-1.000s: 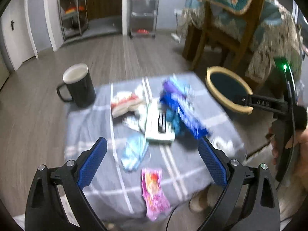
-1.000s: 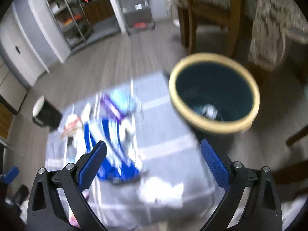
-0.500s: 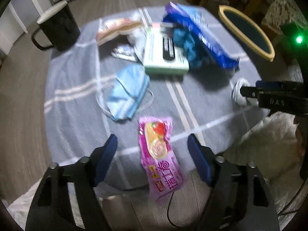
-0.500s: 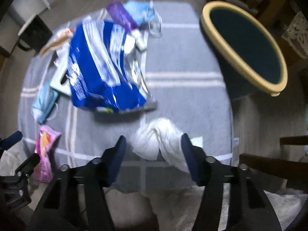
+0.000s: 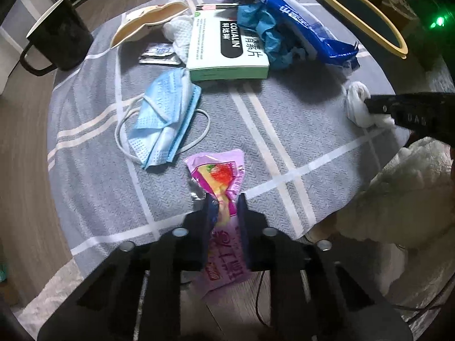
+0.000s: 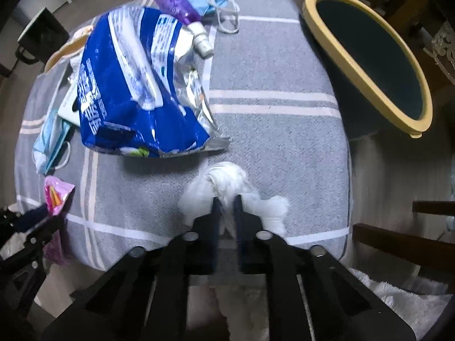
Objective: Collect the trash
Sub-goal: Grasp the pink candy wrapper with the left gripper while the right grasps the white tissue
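Left gripper [image 5: 224, 203] closing on pink snack wrapper [image 5: 217, 174] at near desk [image 5: 93, 153] edge, left of blue bag [image 6: 136, 91]. Right gripper [image 6: 226, 201] clamped on white tissue wad [image 6: 227, 179] – just below blue bag. Yellow-rimmed bin [image 6: 366, 65] right of blue bag – off desk.

We look steeply down from both wrist cameras, close above the grey checked surface [image 5: 284, 130]. Our left view sits at its near-left edge, our right view further right; both share the blue bag [image 6: 128, 91], pink wrapper [image 5: 219, 176] and yellow-rimmed bin [image 6: 366, 56].
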A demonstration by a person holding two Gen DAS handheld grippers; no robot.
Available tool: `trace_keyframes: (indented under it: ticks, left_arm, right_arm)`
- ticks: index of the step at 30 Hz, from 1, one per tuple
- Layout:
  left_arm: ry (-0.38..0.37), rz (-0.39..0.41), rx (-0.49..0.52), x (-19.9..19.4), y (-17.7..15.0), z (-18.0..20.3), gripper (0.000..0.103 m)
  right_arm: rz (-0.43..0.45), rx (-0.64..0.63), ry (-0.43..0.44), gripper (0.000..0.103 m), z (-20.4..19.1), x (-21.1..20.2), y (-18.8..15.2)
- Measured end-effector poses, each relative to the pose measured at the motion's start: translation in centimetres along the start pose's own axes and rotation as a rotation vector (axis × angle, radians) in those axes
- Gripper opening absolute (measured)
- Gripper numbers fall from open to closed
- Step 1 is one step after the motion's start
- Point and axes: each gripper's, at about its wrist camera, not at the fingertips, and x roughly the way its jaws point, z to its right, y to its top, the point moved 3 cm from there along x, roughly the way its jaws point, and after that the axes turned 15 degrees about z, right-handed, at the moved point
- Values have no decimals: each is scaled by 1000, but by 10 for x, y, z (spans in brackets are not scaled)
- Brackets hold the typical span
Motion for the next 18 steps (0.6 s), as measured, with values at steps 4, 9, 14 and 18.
trace_keyframes:
  ticks: [4, 9, 14, 18]
  left_arm:
    - [-9, 13, -3, -3, 3, 2, 10]
    - [-11, 60, 5, -26, 12, 2, 8]
    - [2, 170, 46, -53, 31, 12, 6]
    - [14, 264, 82, -66, 48, 13, 6]
  right_arm:
    - [44, 42, 7, 7, 8, -13, 10]
    - [121, 117, 32, 7, 21, -42, 25]
    - [229, 141, 59, 7, 24, -73, 49]
    - [302, 132, 60, 7, 20, -85, 61]
